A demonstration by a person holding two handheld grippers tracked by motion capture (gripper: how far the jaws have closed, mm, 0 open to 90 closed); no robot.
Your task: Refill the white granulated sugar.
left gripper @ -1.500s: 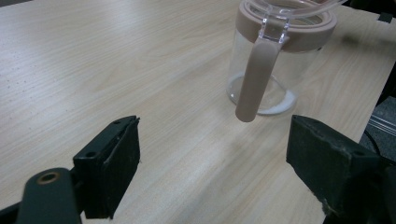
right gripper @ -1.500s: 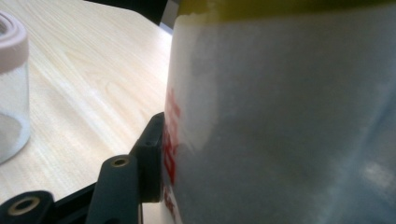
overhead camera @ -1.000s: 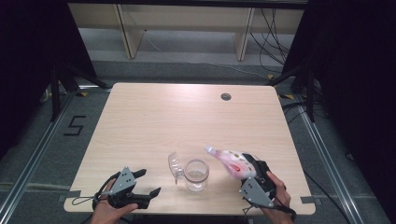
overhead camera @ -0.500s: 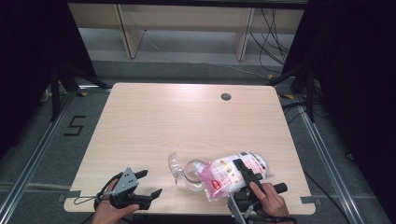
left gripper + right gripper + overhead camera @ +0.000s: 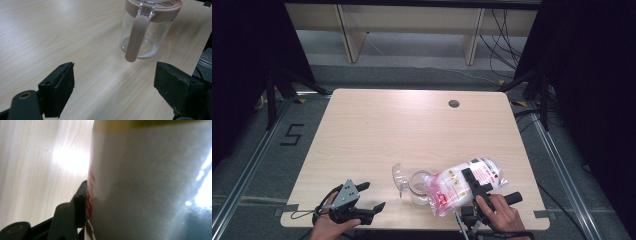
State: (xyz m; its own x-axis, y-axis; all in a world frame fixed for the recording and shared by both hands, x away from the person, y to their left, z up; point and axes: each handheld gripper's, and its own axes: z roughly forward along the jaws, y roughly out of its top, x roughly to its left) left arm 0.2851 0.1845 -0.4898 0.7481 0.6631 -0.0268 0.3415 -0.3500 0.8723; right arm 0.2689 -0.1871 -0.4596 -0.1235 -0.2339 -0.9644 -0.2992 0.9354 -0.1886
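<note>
High view: the wooden counter (image 5: 412, 135) is the largest item, pale, with a small round grommet hole (image 5: 454, 103) near its far edge. Grey floor around it carries a taped mark (image 5: 292, 134) to the left and loose cables (image 5: 507, 30) at the far right.

Next in size, a plastic bag (image 5: 464, 186) printed pink and red on white lies tilted near the front right part of the counter. Its lower left end meets the mouth of a clear glass jar (image 5: 419, 186) with a pinkish rim. The jar stands upright just left of the bag, and its clear flip lid (image 5: 399, 177) is swung open to the left.

Right claw (image 5: 475, 181) is clamped on the bag: 1 black jaw lies across the top of the bag in the high view, and in the right gripper view 1 jaw presses against the bag's white side (image 5: 150, 185). The person's right hand (image 5: 499, 215) holds it at the front edge.

Left claw (image 5: 368, 196) sits at the front left corner of the counter, well apart from the jar, jaws spread wide with nothing between them. Left gripper view shows the jar (image 5: 147, 27) ahead, with its pinkish handle (image 5: 137, 37) facing the camera.
</note>
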